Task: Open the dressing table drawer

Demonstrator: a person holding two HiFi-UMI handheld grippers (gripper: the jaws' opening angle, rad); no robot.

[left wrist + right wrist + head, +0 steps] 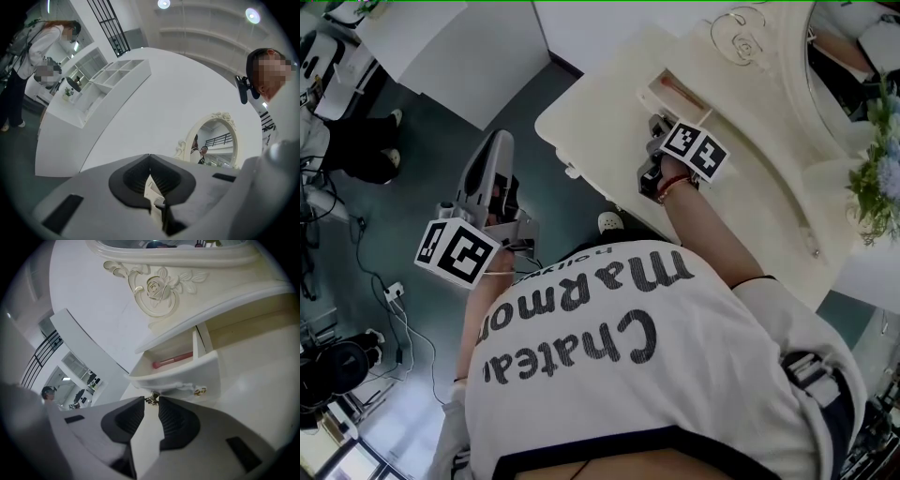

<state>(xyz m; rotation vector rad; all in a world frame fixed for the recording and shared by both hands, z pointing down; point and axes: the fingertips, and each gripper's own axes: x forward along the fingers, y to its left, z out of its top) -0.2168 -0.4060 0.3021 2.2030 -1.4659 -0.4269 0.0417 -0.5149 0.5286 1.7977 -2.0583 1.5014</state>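
Right gripper view is showing the right hand-held gripper (149, 401) closing narrowly on a small brass knob (151, 399) at the front of the dressing table drawer (180, 376), its dark pads pressing the knob from both sides at their tips. The drawer is standing pulled out below the carved rose (156, 287) of the mirror frame. A pink brush (172, 360) is lying inside it along the far wall, and a second brass fitting (200, 391) is sitting further right on the same front. In the head view, the right hand-held gripper (661, 127) is reaching over the cream worktop (600, 131) to the open drawer (654, 97) at the far side, with the person's forearm (712, 234) stretching out behind it. The left hand-held gripper (499, 142) is hanging over the grey floor (394, 187), to the left of the dressing table and well apart from it. In the left gripper view, its jaws (150, 157) are resting together with the tips touching and nothing between them. It is facing a white wall with the oval mirror (213, 140) at the right, and another person (28, 56) is standing at the far left beside a white shelf unit (108, 77).
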